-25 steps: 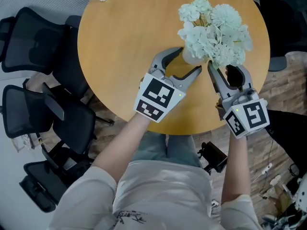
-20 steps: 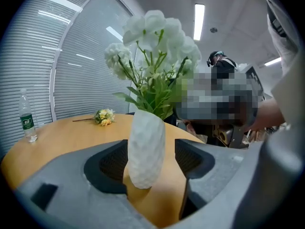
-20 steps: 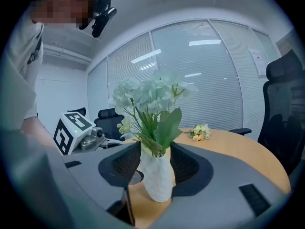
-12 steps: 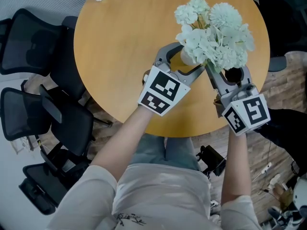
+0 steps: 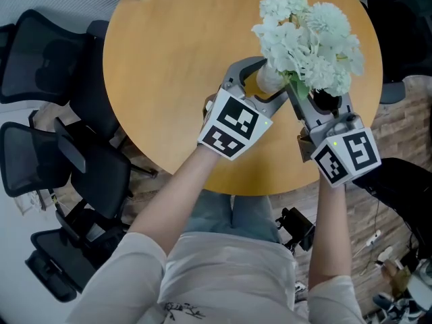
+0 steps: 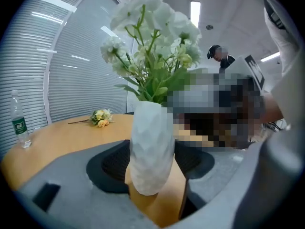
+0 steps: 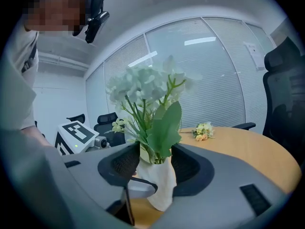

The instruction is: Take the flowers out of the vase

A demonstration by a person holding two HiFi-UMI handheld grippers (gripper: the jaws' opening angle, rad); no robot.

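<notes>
Flowers (image 5: 307, 39) shifted up-right; left gripper (image 5: 270, 78) jaws just closed in, apparently pinching vase (image 6: 151, 147); right gripper (image 5: 317, 93) jaws just widened, spread around stems (image 7: 143, 123) above vase neck.

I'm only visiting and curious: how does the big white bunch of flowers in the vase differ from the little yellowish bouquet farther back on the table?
The large white flower bunch stands in a white faceted vase; the small yellowish bouquet lies flat on the round wooden table. The white bunch looks far fuller than the bouquet. Both are on that same table.
</notes>
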